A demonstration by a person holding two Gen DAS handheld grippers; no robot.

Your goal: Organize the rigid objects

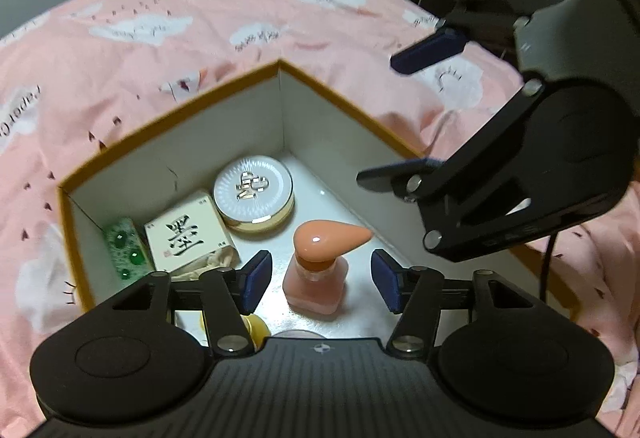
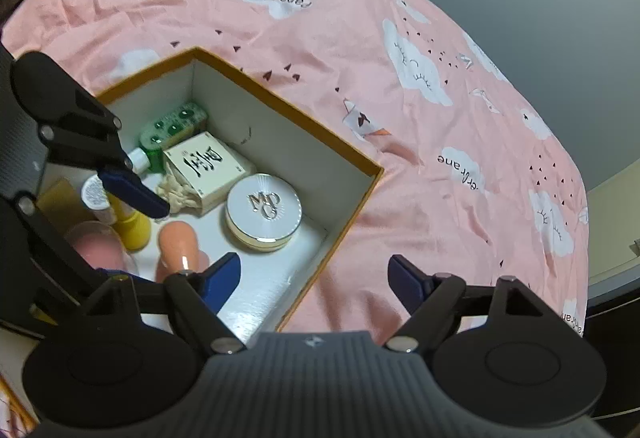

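The left hand-held gripper (image 1: pixel 322 280) is open, holding nothing. The pink pump bottle (image 1: pixel 316 270) stands between its fingers, untouched, inside the box (image 1: pixel 192 100) on the bed (image 1: pixel 120 38). The right hand-held gripper (image 2: pixel 316 278) hangs open and empty over the box's near edge. Farther back, by the box's far corner, sits the round compact (image 1: pixel 253 194).

peach pump bottle (image 1: pixel 316 270) | upright | inside orange-rimmed box (image 1: pixel 200 94) | beside round compact (image 1: pixel 253 194)

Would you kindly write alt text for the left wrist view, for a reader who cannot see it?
The left tongs hang open over an orange-rimmed box on a pink bedspread, their blue pads either side of a peach pump bottle without touching it. Deeper in the box lie a round compact, a calligraphy carton and a green pack; the right tongs hover open at right.
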